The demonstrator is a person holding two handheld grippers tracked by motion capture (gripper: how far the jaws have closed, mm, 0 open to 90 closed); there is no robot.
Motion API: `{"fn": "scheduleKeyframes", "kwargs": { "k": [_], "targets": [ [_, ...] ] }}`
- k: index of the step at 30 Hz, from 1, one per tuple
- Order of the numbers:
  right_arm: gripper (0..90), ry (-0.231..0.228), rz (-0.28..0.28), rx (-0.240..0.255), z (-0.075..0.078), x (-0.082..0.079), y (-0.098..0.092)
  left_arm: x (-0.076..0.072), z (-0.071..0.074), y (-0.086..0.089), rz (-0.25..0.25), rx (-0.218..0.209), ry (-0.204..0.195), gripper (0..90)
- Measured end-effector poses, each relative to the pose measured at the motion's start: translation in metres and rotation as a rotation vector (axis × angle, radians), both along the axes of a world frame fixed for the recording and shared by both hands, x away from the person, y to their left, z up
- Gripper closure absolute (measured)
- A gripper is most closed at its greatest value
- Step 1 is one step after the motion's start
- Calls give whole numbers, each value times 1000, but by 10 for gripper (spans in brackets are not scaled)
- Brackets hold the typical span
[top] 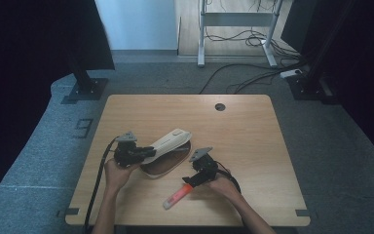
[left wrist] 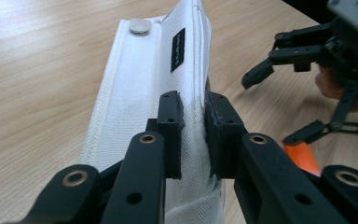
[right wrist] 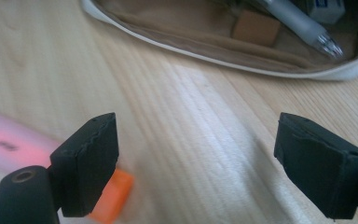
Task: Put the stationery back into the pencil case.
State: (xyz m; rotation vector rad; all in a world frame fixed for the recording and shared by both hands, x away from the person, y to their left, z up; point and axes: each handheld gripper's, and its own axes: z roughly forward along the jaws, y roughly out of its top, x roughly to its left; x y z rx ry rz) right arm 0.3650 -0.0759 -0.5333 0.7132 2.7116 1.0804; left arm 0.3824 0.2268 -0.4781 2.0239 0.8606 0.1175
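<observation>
On the left, the left gripper (top: 141,152) has its fingers (left wrist: 170,133) clamped on the raised flap of the white pencil case (top: 168,146), which lies open mid-bench (top: 253,146). To the right, the right gripper (top: 191,181) hovers, fingers apart, over the orange-capped highlighter (top: 177,195) lying just beside the case.

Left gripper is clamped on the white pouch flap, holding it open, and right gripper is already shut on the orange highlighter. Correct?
Not quite. The right gripper is open: in the right gripper view its jaws stand wide apart, with the orange highlighter lying on the table, not gripped. The left gripper is indeed clamped on the white pouch flap.
</observation>
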Motion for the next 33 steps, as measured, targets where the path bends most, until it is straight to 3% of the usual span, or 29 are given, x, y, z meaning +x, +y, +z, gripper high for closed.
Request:
{"fn": "scheduleKeyframes", "kwargs": {
  "k": [7, 13, 17, 23, 29, 33],
  "targets": [
    [140, 14, 58, 16, 4, -16, 2, 0, 0, 0, -1, 2, 0, 771],
    [136, 48, 161, 27, -2, -32, 8, 0, 0, 0, -1, 2, 0, 771],
    [149, 43, 183, 16, -4, -36, 13, 0, 0, 0, -1, 1, 1, 771],
    [242, 18, 217, -7, -8, -39, 20, 0, 0, 1, -4, 1, 2, 770],
    [365, -38, 239, -27, -8, -42, 23, 0, 0, 1, -5, 2, 2, 770],
    [433, -40, 248, -23, -7, -42, 23, 0, 0, 1, -5, 1, 3, 770]
  ]
}}
